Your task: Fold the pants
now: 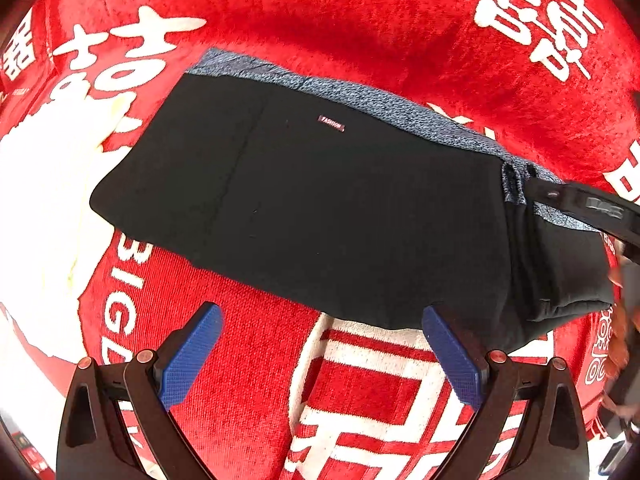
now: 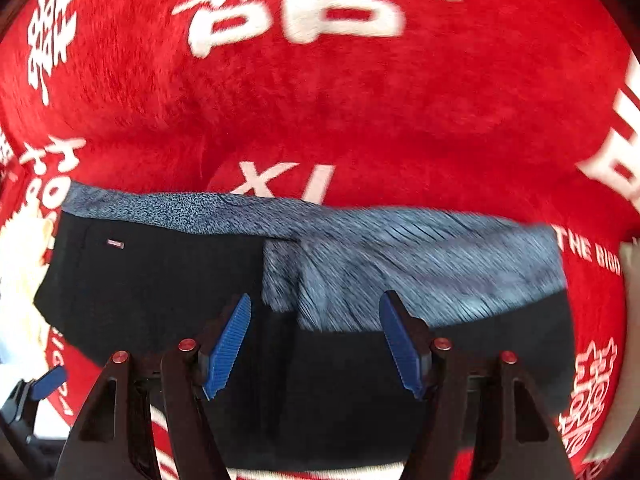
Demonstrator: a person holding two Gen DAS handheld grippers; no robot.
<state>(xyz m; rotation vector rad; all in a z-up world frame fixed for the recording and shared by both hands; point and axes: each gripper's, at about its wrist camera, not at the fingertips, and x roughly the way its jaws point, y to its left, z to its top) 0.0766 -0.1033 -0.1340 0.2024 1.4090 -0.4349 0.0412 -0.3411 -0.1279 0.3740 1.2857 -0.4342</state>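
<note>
- The pants (image 1: 320,200), black with a speckled blue-grey inner lining, lie folded into a broad slab on a red plush blanket (image 1: 360,20) printed with large white characters.
- In the left wrist view the slab runs across the middle of the frame, from the upper left down to the lower right, and a small label (image 1: 331,123) sits on the black cloth just above centre.
- The speckled lining (image 1: 400,104) shows as a strip along the slab's upper edge.
- The left gripper (image 1: 322,340) stands at the bottom of that frame with its blue pads spread wide and nothing between them; one pad (image 1: 192,360) is over bare red blanket, the other (image 1: 452,360) is at the near edge of the black cloth, though contact is hard to judge.
- At the right edge of the same view a dark part of the other tool (image 1: 592,208) crosses the end of the pants.
- In the right wrist view the pants (image 2: 160,288) fill the lower half of the frame, black at lower left, with a motion-blurred flap of lining (image 2: 420,272) turned up at centre right.
- The right gripper (image 2: 316,344) is over the black cloth at bottom centre, jaws apart and gripping nothing.
- A blue pad of the left gripper (image 2: 48,382) peeks in at the lower left.
</note>
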